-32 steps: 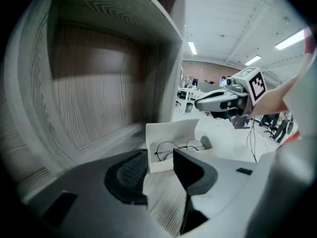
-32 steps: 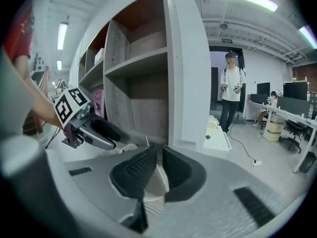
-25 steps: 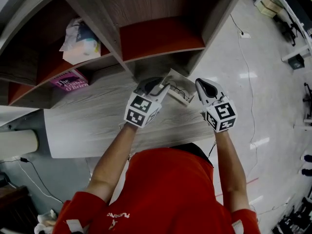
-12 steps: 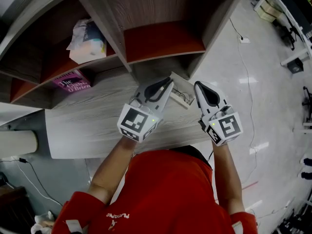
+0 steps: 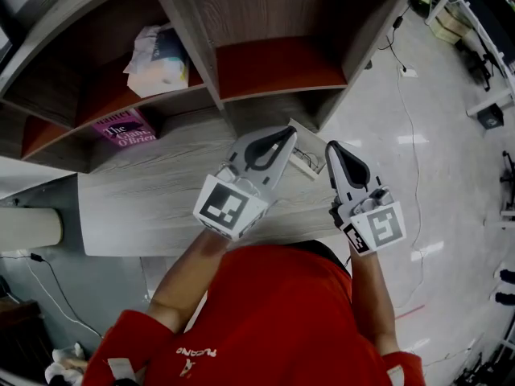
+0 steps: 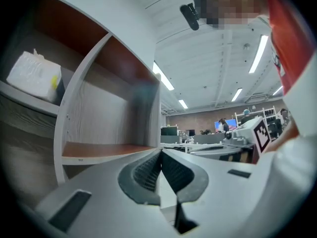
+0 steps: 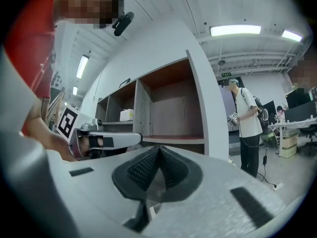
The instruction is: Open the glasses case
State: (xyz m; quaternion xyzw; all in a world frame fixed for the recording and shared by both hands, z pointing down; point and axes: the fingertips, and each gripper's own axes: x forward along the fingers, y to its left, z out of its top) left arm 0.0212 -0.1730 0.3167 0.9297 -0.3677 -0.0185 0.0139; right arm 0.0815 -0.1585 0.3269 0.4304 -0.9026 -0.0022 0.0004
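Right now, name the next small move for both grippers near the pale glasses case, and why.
Probably pull both away: the left gripper and right gripper are shut, empty, and the pale rectangular glasses case between them seems to lie open.

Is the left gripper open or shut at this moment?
Shut and empty: in its own view the left gripper has its jaws closed together, with nothing between them.

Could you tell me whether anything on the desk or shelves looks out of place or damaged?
Nothing looks spilled or broken. The glasses case lies askew near the desk's right end in the head view, partly hidden behind the left gripper. The tissue pack sits tilted on its shelf.
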